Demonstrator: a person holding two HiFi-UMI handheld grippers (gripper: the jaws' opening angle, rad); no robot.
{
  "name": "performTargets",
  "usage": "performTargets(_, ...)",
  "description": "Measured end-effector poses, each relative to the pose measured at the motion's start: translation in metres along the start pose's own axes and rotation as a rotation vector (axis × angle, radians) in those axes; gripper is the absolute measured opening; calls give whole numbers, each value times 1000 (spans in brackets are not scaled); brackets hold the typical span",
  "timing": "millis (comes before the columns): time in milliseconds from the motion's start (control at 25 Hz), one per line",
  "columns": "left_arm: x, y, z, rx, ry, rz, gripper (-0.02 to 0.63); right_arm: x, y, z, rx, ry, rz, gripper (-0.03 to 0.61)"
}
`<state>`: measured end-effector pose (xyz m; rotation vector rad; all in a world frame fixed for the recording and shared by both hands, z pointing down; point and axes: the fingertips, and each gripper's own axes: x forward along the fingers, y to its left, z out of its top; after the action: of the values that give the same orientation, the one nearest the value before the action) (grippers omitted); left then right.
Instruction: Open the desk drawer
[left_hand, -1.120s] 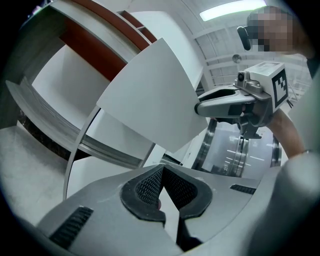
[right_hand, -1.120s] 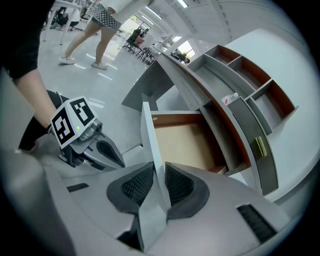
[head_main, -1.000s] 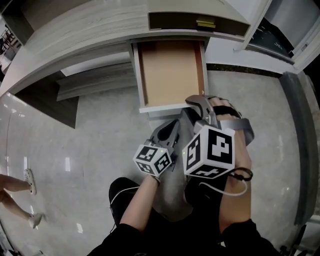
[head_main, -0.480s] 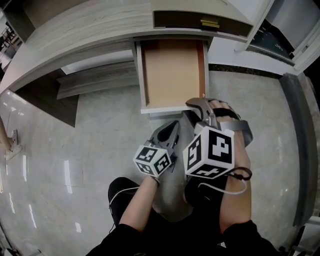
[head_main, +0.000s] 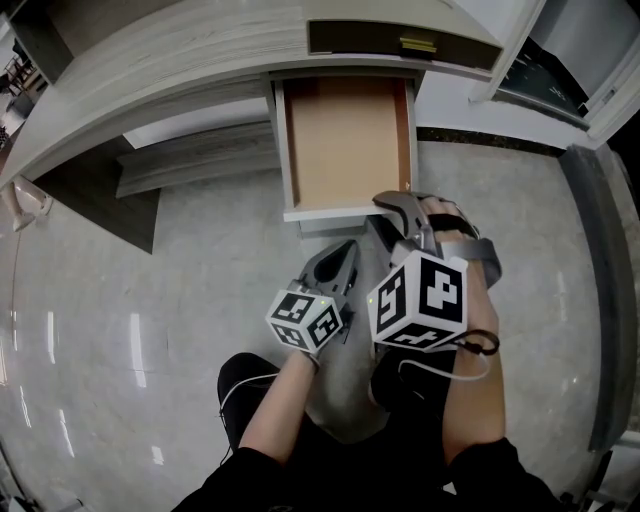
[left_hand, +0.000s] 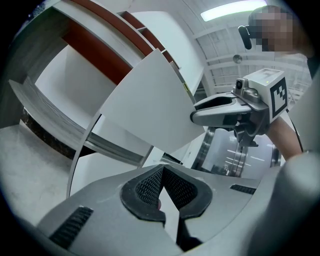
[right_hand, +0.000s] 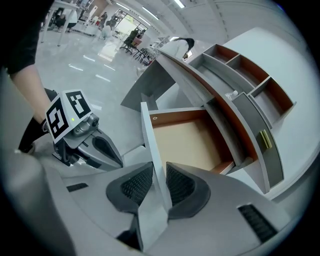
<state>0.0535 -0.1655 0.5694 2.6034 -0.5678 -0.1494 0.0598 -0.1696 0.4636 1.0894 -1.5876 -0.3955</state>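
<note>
The desk drawer (head_main: 345, 140) stands pulled out from under the pale wood desk top (head_main: 180, 50), and its tan bottom is bare. My right gripper (head_main: 393, 206) is at the right end of the white drawer front (head_main: 325, 212). In the right gripper view the right gripper (right_hand: 159, 186) is shut on that front panel (right_hand: 150, 142), one pad on each face. My left gripper (head_main: 345, 252) hangs just below the drawer front, apart from it. Its pads (left_hand: 150, 186) meet with nothing between them, and the white panel (left_hand: 145, 107) fills the space ahead.
A second, narrow drawer front with a brass pull (head_main: 418, 44) sits above the open one. A low shelf (head_main: 195, 160) runs under the desk at the left. White cabinet frames (head_main: 570, 70) stand at the right. The glossy stone floor (head_main: 130, 330) spreads around my legs.
Both grippers and the drawer stay about where they were. A passer-by's foot at the left edge has moved up and nearly out of view.
</note>
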Motion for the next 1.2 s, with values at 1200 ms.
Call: performTargets(1200,-5,-10,13,69,-17,35,3,-45,-2,22,189,-262,-155,31)
